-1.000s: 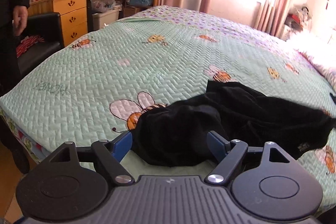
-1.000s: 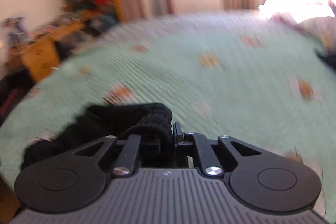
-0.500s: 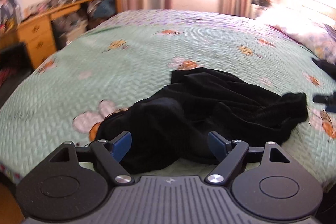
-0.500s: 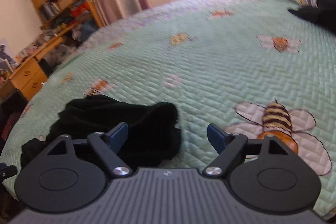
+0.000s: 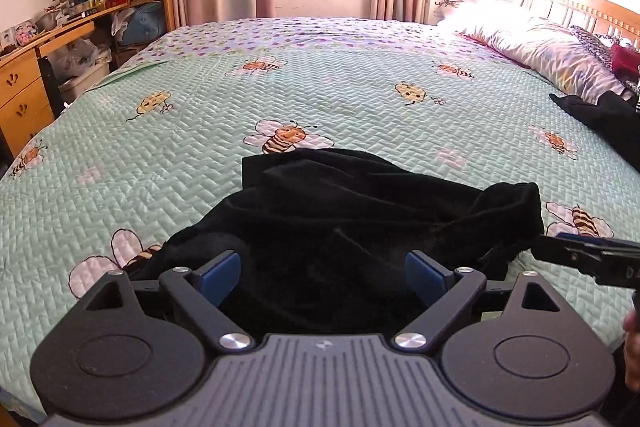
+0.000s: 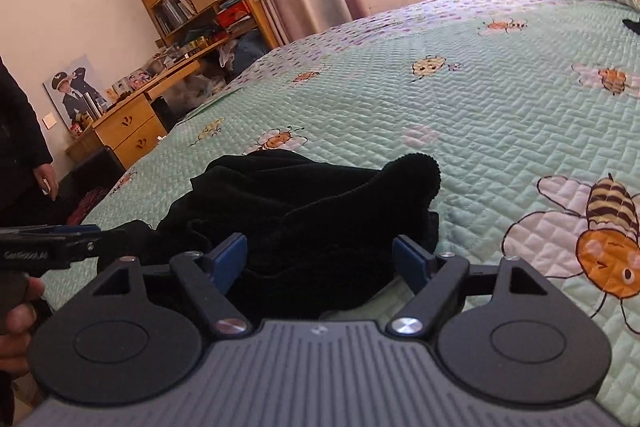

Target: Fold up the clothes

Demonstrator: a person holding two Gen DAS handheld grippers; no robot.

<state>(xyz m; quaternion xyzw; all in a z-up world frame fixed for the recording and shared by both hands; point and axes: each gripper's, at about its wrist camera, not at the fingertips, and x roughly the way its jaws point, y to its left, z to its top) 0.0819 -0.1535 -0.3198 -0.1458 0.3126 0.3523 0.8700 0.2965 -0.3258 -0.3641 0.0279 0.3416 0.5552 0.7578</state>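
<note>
Black garment (image 5: pixel 360 227), crumpled in a loose heap on the green bee-print bedspread (image 5: pixel 180 155), close to the near edge of the bed. Not folded as it lies: humps, creases and overlapping layers all through.

Left gripper (image 5: pixel 322 271) low at the heap's near-left part, jaws spread wide, nothing between the blue pads. Right gripper (image 6: pixel 320 259) at the opposite end, jaws likewise parted and empty, cloth just ahead of them.

Looks soft, limp and light, with a plush or fleecy pile; likely to sag and drape from any pinch, to grip well rather than slip, and to bear rough handling. Thick enough in the bunched parts that a pinch may catch several layers at once.

Best taken at an edge, not mid-heap: the straight hem on the far side, or the rolled end nearest the right gripper, possibly a cuff or waistband, though too dark to tell.

Long axis roughly across the bed's near edge, running from one gripper to the other; bunched rolled end toward the right, flatter spread toward the left. Front, back and kind of garment not readable.
</note>
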